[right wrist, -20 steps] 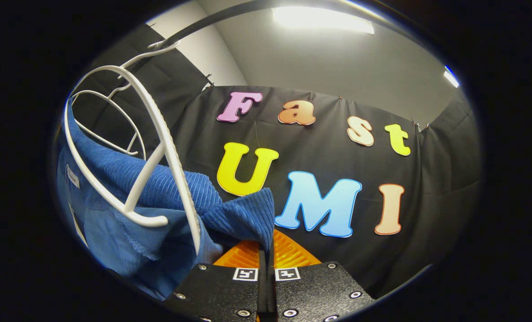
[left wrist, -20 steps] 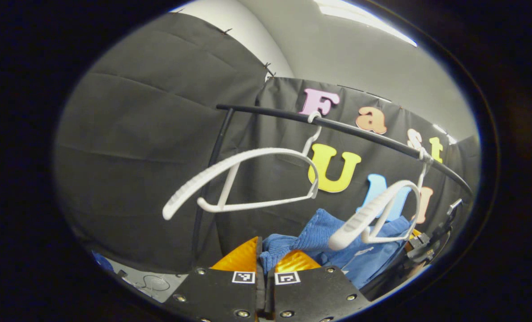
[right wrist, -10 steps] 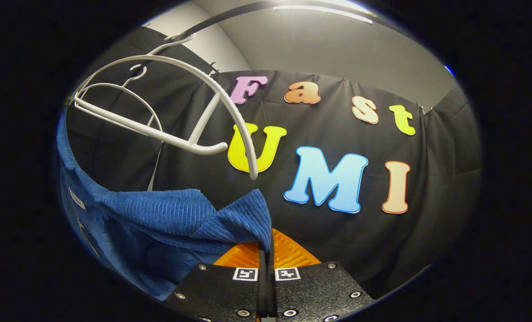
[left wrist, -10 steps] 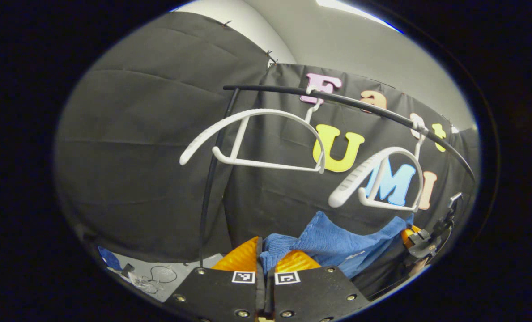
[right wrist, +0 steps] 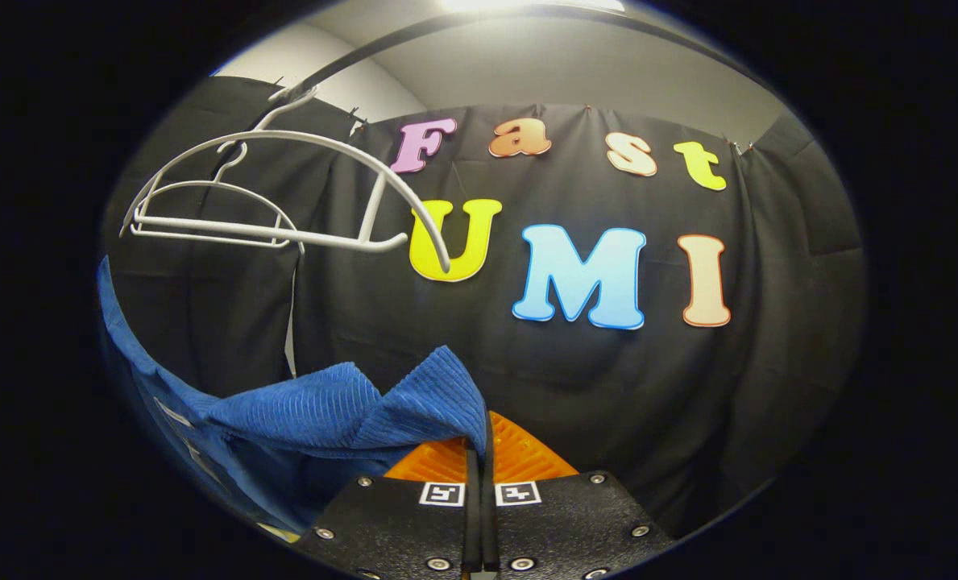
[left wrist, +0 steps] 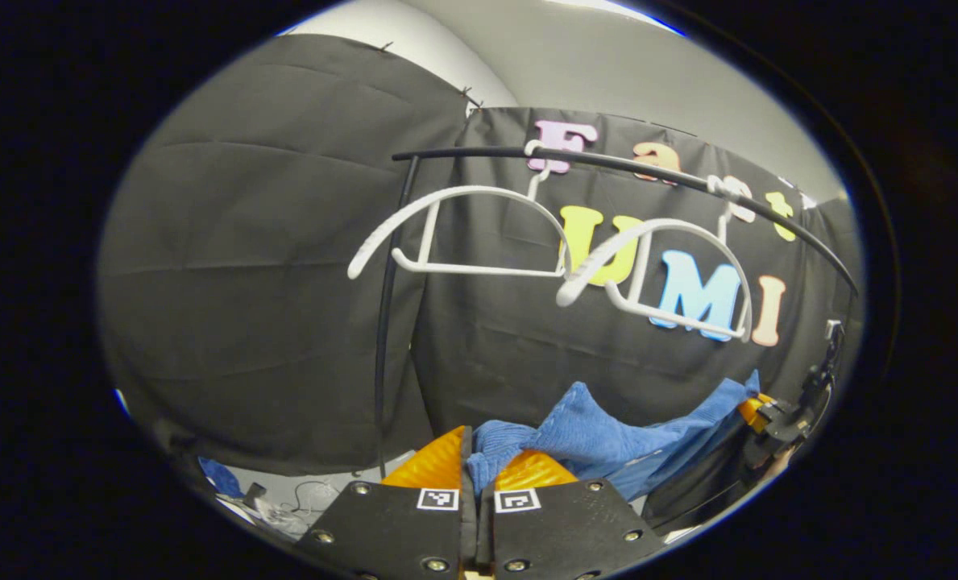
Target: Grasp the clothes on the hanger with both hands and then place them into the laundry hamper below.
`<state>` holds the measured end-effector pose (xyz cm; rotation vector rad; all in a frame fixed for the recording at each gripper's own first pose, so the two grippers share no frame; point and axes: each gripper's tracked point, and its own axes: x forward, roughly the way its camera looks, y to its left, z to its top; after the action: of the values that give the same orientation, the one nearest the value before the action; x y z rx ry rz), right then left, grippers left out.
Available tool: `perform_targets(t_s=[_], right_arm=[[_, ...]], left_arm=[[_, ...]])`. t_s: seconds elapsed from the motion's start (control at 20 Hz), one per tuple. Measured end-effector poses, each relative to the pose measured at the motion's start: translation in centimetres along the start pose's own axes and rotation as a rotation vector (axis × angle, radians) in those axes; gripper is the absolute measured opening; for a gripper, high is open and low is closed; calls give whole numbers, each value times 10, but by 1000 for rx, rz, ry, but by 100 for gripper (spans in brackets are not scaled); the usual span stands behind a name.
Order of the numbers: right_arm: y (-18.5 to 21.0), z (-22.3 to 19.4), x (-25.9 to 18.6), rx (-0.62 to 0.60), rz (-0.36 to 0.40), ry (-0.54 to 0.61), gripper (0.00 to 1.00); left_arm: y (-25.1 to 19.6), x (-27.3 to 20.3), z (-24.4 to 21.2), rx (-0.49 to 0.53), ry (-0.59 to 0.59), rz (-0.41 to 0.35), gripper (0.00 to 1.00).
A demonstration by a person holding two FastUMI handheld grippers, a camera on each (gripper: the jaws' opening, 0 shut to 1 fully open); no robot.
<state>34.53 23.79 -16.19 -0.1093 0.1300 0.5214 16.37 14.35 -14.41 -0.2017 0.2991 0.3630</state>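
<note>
Pinching a blue ribbed knit garment [left wrist: 599, 439] between pressed-together fingers, the left gripper [left wrist: 475, 467] holds one end while the right gripper [right wrist: 479, 451] clamps the other, cloth sagging between them. Two white plastic hangers [left wrist: 479, 234] hang bare on the black rail [left wrist: 607, 165] above both grippers.

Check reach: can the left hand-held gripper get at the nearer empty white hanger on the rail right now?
Probably not. The left hand-held gripper is shut on the blue garment, so it is occupied, and the white hanger hangs above it on the black rail. It would have to let go of the garment first.
</note>
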Motion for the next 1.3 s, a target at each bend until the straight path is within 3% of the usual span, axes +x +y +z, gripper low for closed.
perform_targets(t_s=[0.4,0.6,0.8,0.95,1.3], right_arm=[[27,-53,-75,45,16,170,0],[52,-68,-111,47,-1,243,0],[89,-65,-164,100,-31,300,0],[113,-53,-193,70,-56,309,0],[162,-19,-248,164,-152,250,0]], left_arm=[[-2,-46,-48,14,103,-20,0],[-2,-58,-58,27,134,-88,1],[-5,-64,-62,99,168,-208,1],[-16,-65,-60,147,153,-330,1],[-32,-76,-45,129,137,-576,2]])
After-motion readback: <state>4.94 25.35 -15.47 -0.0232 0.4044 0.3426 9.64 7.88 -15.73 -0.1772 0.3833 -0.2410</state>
